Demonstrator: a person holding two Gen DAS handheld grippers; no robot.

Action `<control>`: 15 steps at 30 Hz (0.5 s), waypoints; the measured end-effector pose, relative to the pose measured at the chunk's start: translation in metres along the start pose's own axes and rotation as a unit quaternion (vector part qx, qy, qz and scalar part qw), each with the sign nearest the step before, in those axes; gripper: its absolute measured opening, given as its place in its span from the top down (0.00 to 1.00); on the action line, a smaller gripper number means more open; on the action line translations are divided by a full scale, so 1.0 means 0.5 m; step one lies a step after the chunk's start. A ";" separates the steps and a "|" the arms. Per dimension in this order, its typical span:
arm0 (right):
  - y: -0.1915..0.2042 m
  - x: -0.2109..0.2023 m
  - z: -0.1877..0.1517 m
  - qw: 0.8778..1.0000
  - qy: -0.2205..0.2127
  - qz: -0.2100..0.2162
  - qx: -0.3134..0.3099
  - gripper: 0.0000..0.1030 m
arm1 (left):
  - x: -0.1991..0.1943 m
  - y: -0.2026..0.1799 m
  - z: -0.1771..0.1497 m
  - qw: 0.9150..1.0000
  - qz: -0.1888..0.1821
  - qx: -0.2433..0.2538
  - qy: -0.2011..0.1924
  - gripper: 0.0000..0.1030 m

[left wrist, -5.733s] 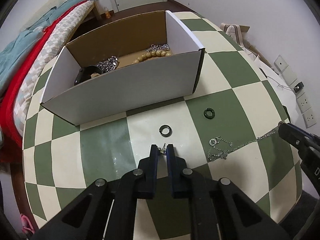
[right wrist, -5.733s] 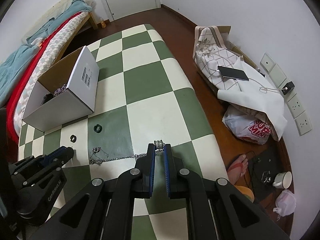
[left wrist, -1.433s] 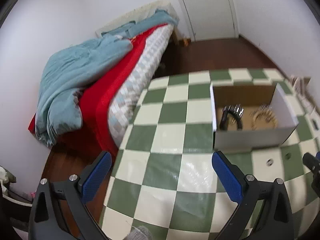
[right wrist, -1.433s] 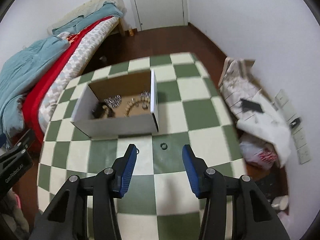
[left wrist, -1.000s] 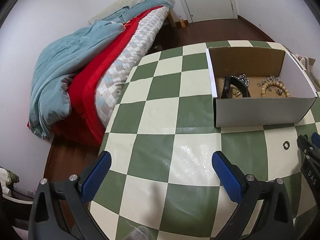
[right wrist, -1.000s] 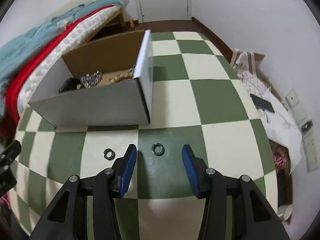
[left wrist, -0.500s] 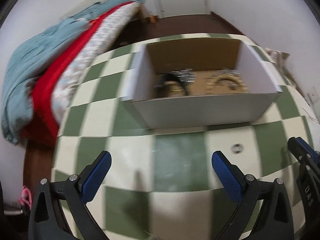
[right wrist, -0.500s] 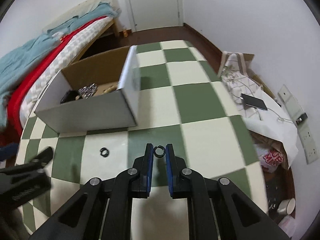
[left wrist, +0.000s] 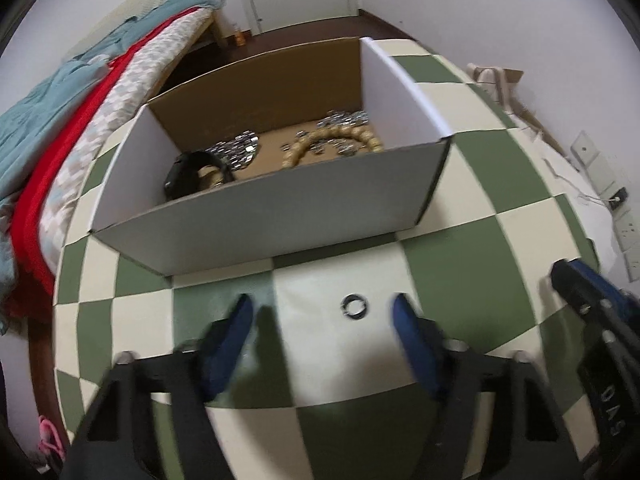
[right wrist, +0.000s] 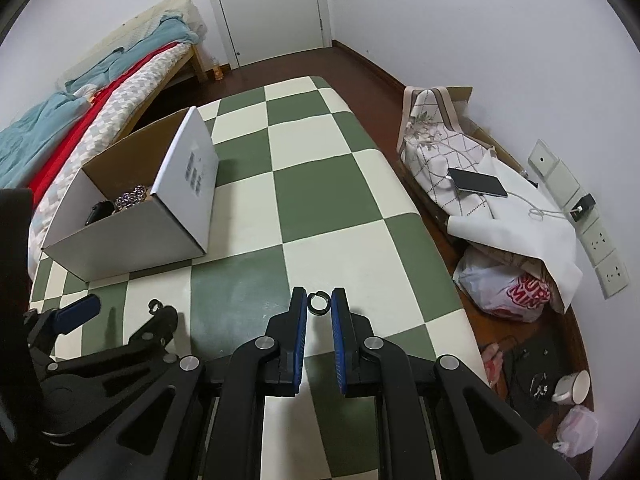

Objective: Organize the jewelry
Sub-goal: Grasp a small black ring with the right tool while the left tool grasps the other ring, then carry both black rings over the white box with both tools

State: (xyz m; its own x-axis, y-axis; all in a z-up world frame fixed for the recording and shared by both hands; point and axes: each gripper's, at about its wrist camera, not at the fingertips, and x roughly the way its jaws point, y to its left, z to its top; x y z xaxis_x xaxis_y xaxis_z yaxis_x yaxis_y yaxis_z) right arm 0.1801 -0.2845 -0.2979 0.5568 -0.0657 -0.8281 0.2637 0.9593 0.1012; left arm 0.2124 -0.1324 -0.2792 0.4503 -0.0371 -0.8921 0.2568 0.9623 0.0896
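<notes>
A white cardboard box (left wrist: 280, 216) stands on the green and cream checkered table, holding a bead bracelet (left wrist: 332, 140), silver chains (left wrist: 240, 152) and a dark bracelet (left wrist: 192, 172). My left gripper (left wrist: 324, 312) is open, its fingers either side of a small dark ring (left wrist: 354, 306) lying on a cream square. My right gripper (right wrist: 319, 300) is shut on a second dark ring (right wrist: 319, 303) at the fingertips, low over the table. The box (right wrist: 132, 240) shows to the right gripper's left, and the left gripper (right wrist: 120, 312) beside the first ring (right wrist: 154, 306).
A bed with red and teal covers (left wrist: 60, 112) lies left of the table. The table's right edge drops to a floor with bags (right wrist: 508, 288), a phone (right wrist: 478, 182) and a mug (right wrist: 572, 388). Wall sockets (right wrist: 600, 240) are at right.
My left gripper has dropped low to the table and now straddles one ring. My right gripper stays closed on the other ring and has shifted slightly away from the box.
</notes>
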 end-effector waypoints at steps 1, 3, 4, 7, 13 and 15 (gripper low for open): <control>-0.001 0.001 -0.001 1.000 0.001 0.001 0.003 0.87 | 0.000 -0.001 0.004 1.000 -0.011 -0.001 0.000 0.69; -0.002 0.002 -0.001 1.000 0.000 0.002 0.006 0.87 | 0.000 -0.006 0.008 1.000 -0.021 0.001 0.003 0.87; -0.001 0.001 -0.002 1.000 -0.001 0.003 0.007 0.87 | -0.001 -0.009 0.008 1.000 -0.021 0.003 0.003 0.90; -0.001 -0.007 0.001 1.000 -0.006 0.003 0.009 0.87 | -0.002 -0.008 0.007 1.000 -0.021 0.002 0.003 0.90; 0.004 -0.035 0.018 1.000 -0.022 0.008 0.011 0.87 | -0.022 0.016 0.000 1.000 -0.021 -0.013 -0.008 0.90; 0.008 -0.047 0.026 0.999 -0.029 0.013 0.012 0.87 | -0.042 0.029 0.001 0.999 -0.022 -0.021 -0.016 0.90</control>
State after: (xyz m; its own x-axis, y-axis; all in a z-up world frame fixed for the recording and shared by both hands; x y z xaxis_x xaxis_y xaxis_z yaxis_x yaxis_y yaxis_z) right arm 0.1782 -0.2827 -0.2710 0.6078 -0.0574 -0.7920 0.2666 0.9542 0.1354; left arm 0.2069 -0.1175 -0.2589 0.4663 -0.0870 -0.8804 0.2415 0.9699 0.0321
